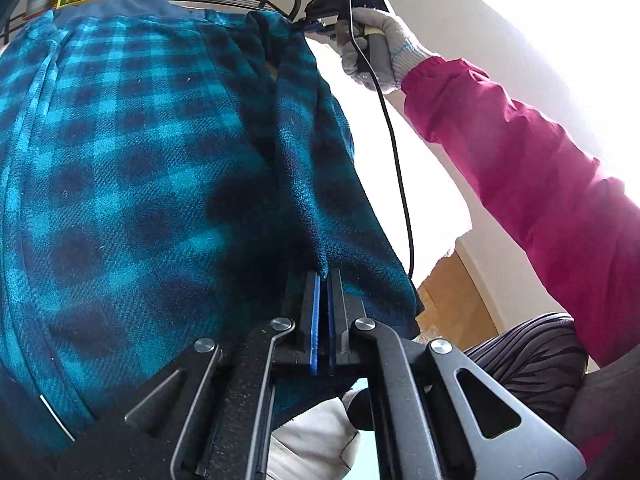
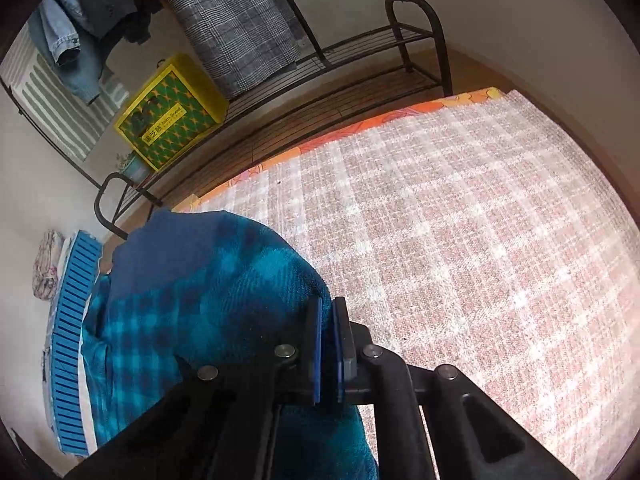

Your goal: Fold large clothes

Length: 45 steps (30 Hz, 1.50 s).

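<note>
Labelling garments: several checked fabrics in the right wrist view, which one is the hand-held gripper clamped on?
The teal-and-navy plaid fleece garment, pinched by the right hand-held gripper. The grey glen-check cloth hangs on the black rack.

Yellow-green box (image 2: pixel 170 114) on black rack (image 2: pixel 360 46) — checked mat (image 2: pixel 480 220).

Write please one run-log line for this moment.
left gripper: shut on plaid garment | right gripper: shut on same garment | checked bedcover: bare beside it | fold: not yet finished
</note>
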Available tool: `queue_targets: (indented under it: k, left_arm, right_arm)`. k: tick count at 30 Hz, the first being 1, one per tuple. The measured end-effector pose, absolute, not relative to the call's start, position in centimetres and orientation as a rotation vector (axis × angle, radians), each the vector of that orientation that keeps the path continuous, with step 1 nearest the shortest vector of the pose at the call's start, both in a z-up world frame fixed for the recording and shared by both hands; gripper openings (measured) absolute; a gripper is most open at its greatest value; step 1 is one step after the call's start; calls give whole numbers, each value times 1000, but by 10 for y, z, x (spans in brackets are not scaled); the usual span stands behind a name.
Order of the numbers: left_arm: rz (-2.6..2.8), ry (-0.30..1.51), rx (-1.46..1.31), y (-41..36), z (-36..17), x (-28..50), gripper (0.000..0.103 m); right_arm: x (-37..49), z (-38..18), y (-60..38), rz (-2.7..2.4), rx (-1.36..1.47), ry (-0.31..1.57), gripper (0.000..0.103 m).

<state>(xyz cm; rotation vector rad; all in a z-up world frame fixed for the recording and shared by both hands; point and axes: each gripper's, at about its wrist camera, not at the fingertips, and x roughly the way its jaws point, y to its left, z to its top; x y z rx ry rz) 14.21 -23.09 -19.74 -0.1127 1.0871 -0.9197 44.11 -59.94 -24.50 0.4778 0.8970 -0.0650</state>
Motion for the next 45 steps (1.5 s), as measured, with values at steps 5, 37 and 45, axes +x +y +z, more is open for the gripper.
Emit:
queue_targets:
  k: [5, 37, 45]
  left_arm:
    - [-938, 1069, -118, -226, -193, 136, 0]
    - [-933, 1103, -154, -218, -222, 120, 0]
    - [-898, 1112, -168, -207, -220, 125, 0]
  right_arm:
    - [428, -193, -562, -111, 251, 865, 1]
    - [446, -183, -428, 139, 79, 892, 29]
    - [384, -211, -492, 80, 214, 970, 36]
